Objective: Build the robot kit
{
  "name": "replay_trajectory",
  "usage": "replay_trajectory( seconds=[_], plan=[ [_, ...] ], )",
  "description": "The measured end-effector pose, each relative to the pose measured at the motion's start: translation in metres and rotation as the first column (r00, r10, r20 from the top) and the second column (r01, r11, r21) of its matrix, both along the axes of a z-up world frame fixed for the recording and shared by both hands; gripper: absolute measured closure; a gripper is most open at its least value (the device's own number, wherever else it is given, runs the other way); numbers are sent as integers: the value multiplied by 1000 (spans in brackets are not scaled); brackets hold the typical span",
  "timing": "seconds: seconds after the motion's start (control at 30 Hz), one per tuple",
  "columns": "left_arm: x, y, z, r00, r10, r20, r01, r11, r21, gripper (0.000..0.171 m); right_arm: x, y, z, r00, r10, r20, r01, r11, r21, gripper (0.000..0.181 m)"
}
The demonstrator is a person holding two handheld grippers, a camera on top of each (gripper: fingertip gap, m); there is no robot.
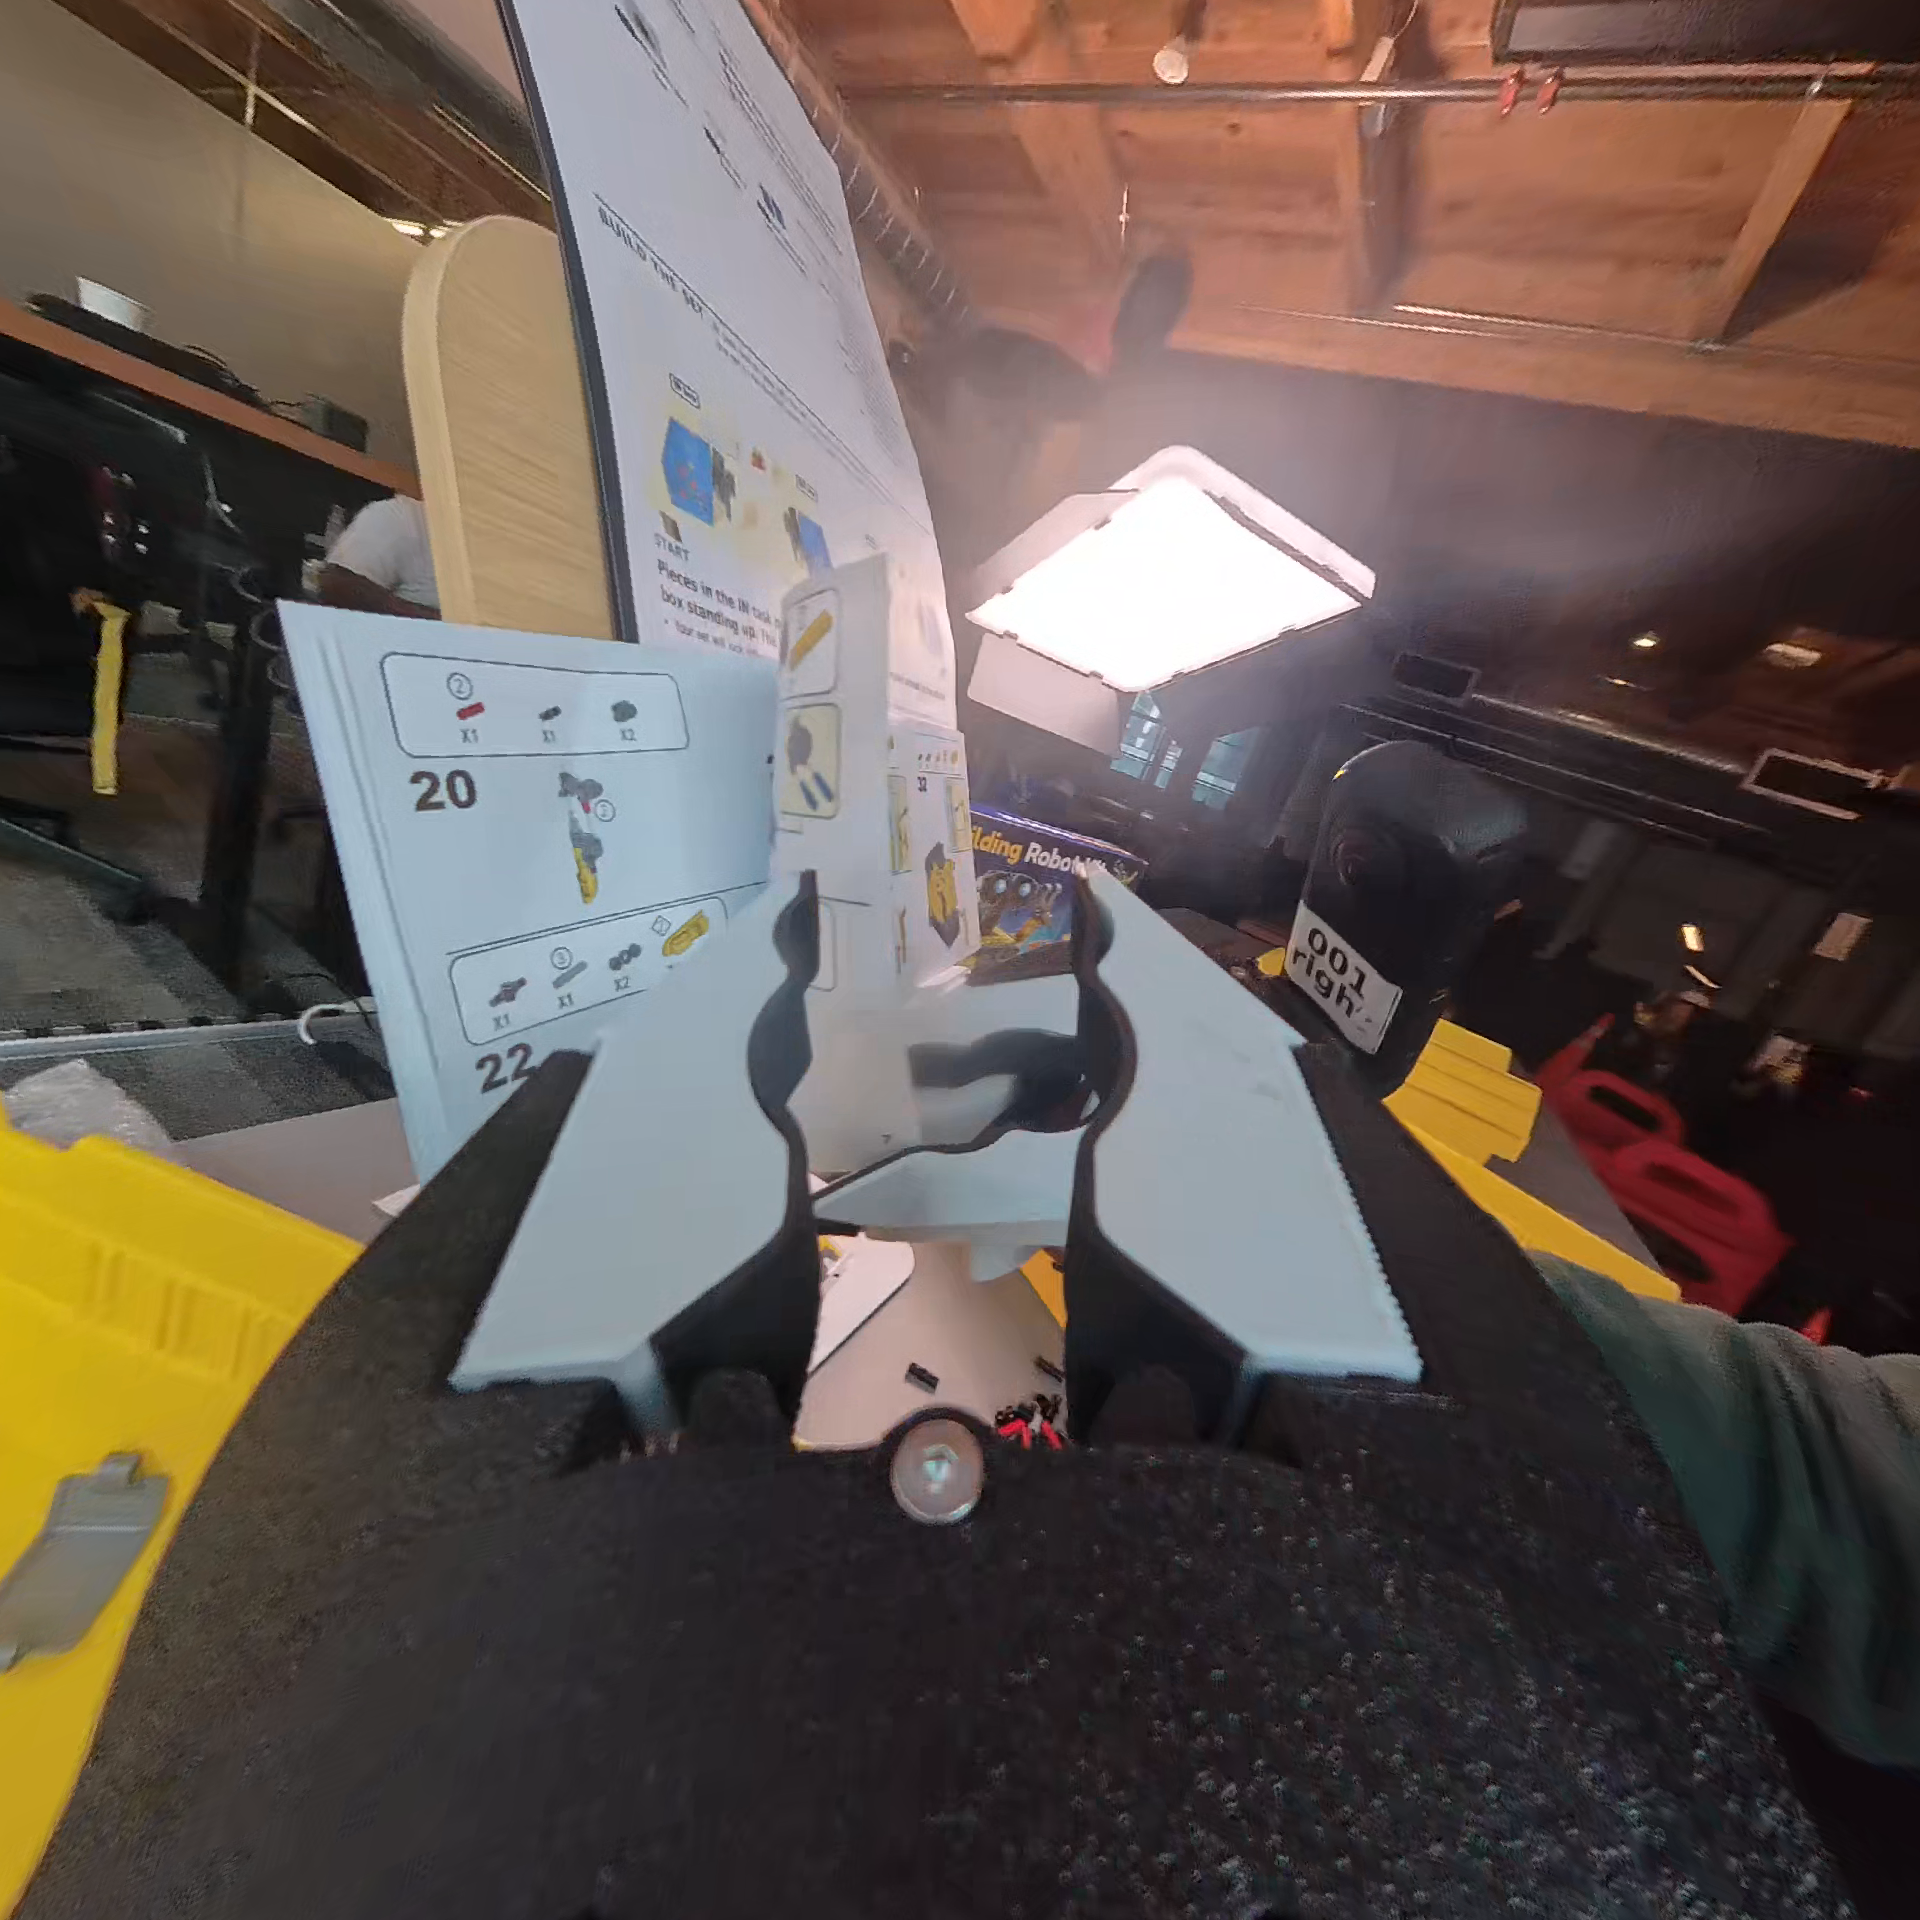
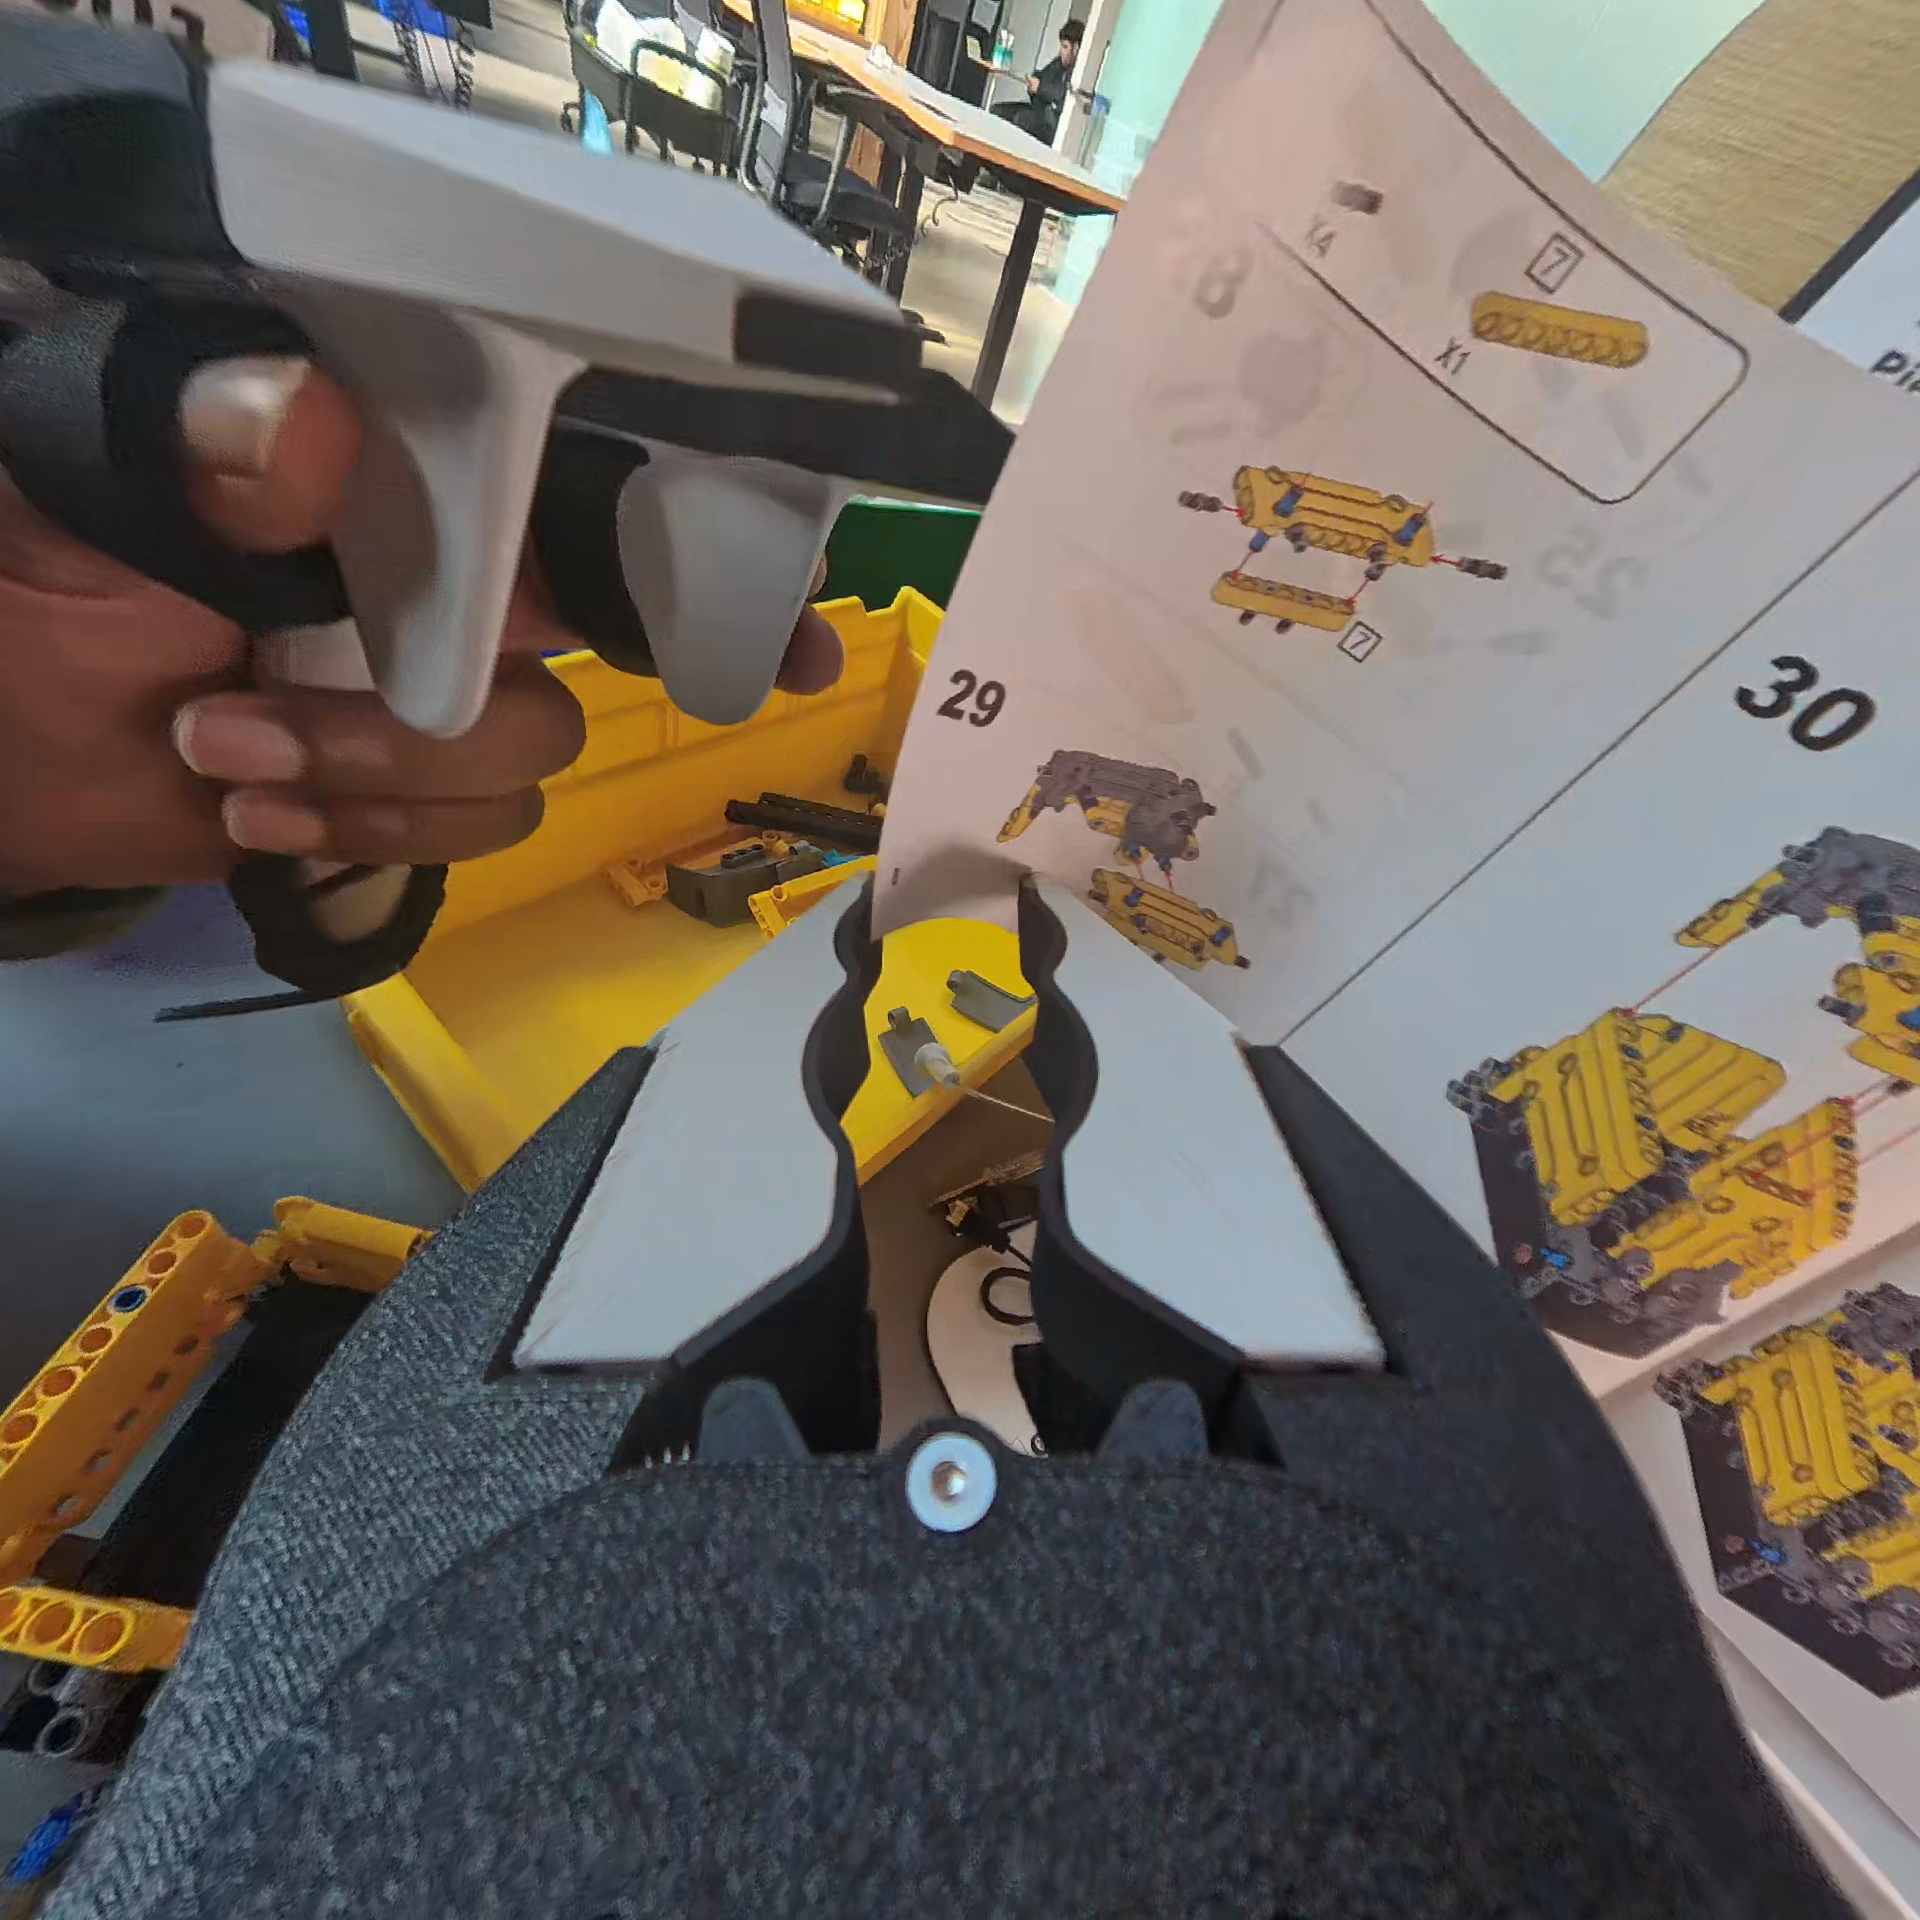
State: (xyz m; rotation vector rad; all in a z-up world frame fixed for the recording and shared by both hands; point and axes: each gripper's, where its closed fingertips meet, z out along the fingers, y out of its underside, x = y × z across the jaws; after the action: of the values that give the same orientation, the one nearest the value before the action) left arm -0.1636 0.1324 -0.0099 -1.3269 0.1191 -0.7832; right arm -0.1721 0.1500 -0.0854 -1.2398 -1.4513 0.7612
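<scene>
Right wrist view: your right gripper (image 2: 940, 883) has its fingers apart, straddling the lower edge of the instruction booklet (image 2: 1351, 644) at mid-frame, not clamped. Left gripper (image 1: 940, 883) also apart, booklet page between the tips. Risk: the page could slip or tear if you pinch only its edge. Booklet carries printed step numbers and diagrams; the box (image 1: 1049, 883) behind is printed too.

Matt paper booklet (image 2: 1351, 644); glossy yellow plastic bin (image 2: 582, 935); smooth grey-black plastic claw (image 2: 945, 894).
</scene>
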Motion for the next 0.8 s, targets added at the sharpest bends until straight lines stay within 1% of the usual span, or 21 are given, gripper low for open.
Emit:
replay_trajectory(
  seconds=[0.03, 0.07, 0.1, 0.13, 0.17, 0.2, 0.23, 0.3, 0.37, 0.4, 0.43, 0.5, 0.53, 0.6, 0.67, 0.7, 0.73, 0.8],
  plan=[
    [0, 1, -2, 1000, -16, 3, 16, 1000, -17, 116, -3, 0, -4, 1000, -5, 13, 5, 1000, 24, 156],
    [0, 3, -7, 1000, -13, -17, 12, 999, -43, 113, -5, 1, -7, 1000, -11, 25, 10, 999, 47, 156],
    [-2, 9, -15, 999, 15, -50, -18, 997, -76, 115, -8, 1, -11, 999, -14, 37, 12, 998, 60, 154],
    [-8, 16, -25, 992, 81, -95, -91, 989, -114, 130, -10, 0, -15, 999, -7, 51, 3, 998, 62, 153],
    [-16, 22, -36, 978, 149, -146, -170, 975, -146, 151, -12, -4, -19, 998, 12, 63, -16, 998, 56, 150],
    [-22, 27, -44, 962, 201, -183, -231, 959, -165, 166, -12, -9, -22, 997, 32, 70, -36, 998, 49, 146],
    [-27, 30, -49, 953, 228, -199, -264, 948, -177, 171, -10, -15, -24, 996, 54, 73, -57, 997, 44, 144],
    [-33, 33, -58, 949, 238, -206, -280, 938, -205, 171, 0, -29, -20, 993, 105, 49, -106, 994, 17, 137],
    [-42, 36, -62, 939, 273, -210, -316, 925, -209, 171, 16, -35, -1, 993, 115, -34, -116, 993, -28, 133],
    [-47, 36, -63, 934, 289, -212, -331, 921, -206, 171, 26, -29, 12, 993, 86, -79, -90, 995, -42, 133],
    [-50, 37, -63, 930, 298, -216, -341, 917, -206, 171, 36, -18, 24, 993, 33, -117, -38, 998, -48, 132],
    [-55, 38, -64, 917, 325, -231, -372, 906, -204, 171, 58, 23, 43, 976, -141, -166, 133, 989, -58, 131],
    [-57, 39, -64, 910, 338, -241, -388, 900, -200, 171, 67, 46, 48, 958, -232, -169, 224, 972, -63, 128],
    [-61, 41, -63, 894, 365, -259, -418, 888, -191, 171, 80, 86, 52, 912, -376, -165, 368, 927, -73, 122],
    [-61, 41, -62, 885, 377, -272, -432, 883, -182, 171, 82, 112, 47, 872, -469, -143, 466, 883, -56, 107],
    [-62, 40, -61, 878, 387, -281, -444, 878, -180, 169, 80, 121, 41, 851, -511, -126, 512, 859, -27, 100],
    [-63, 39, -59, 871, 398, -287, -456, 874, -171, 167, 77, 127, 38, 831, -540, -132, 545, 838, 1, 97],
    [-64, 32, -49, 861, 419, -288, -470, 872, -137, 161, 74, 132, 37, 789, -591, -170, 603, 798, 26, 95]
  ],
)
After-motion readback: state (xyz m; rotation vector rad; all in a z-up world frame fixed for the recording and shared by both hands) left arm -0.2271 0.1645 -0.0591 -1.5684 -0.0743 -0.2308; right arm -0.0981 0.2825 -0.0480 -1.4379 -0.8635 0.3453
